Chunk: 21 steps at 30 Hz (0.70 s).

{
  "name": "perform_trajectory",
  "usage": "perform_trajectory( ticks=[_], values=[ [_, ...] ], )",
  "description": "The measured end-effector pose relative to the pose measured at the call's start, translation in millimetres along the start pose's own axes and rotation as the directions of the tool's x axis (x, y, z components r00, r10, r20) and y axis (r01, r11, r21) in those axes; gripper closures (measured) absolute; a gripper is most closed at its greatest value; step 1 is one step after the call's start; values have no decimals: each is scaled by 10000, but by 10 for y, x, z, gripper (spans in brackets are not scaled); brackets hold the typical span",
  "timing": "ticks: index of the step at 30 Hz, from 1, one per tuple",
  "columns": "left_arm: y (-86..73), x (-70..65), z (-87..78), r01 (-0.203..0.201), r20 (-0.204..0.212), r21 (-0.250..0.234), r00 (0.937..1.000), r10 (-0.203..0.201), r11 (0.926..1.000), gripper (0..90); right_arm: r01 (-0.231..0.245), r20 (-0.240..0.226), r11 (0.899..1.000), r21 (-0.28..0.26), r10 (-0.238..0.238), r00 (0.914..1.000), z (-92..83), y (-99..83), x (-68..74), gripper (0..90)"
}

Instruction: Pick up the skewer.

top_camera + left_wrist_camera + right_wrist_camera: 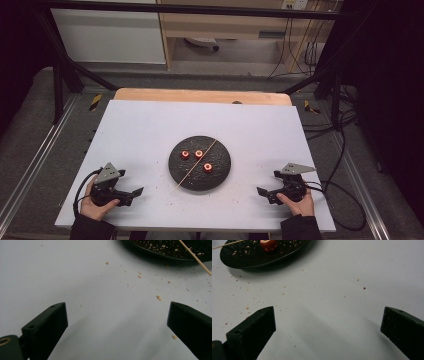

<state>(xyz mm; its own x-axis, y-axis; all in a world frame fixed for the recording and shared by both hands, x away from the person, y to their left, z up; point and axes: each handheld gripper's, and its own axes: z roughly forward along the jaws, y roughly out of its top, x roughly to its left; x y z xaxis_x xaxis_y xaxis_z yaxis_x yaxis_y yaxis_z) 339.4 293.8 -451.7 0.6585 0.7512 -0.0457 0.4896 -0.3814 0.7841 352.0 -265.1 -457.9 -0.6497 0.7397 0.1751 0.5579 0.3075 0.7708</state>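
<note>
A round black plate (221, 176) lies at the middle of the white table top. On it sit three small red pieces (199, 154) and a thin wooden skewer (196, 164) that lies slantwise and sticks out over the near left rim. My left gripper (137, 192) rests near the front left edge, open, nothing between its jaws, pointing toward the plate (160, 250) and the skewer (197, 260). My right gripper (260, 192) rests at the front right, open and empty too. One red piece (269, 245) shows on the plate (249, 258) in the right gripper view.
Crumbs (158, 297) are scattered over the white board (150, 125) around the plate. A wooden table edge (200, 95) shows behind the board. Black frame bars and cables (345, 150) run along the sides. A cabinet stands at the back.
</note>
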Motion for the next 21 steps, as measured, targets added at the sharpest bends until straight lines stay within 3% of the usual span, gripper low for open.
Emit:
perform_trajectory(
  ticks=[21],
  values=[
    [94, -70, 12, -94, 3, 29, 10000, 94, 10000, 36, -34, -67, 10000, -92, 33, 10000, -9, 8, 2, 6]
  ],
)
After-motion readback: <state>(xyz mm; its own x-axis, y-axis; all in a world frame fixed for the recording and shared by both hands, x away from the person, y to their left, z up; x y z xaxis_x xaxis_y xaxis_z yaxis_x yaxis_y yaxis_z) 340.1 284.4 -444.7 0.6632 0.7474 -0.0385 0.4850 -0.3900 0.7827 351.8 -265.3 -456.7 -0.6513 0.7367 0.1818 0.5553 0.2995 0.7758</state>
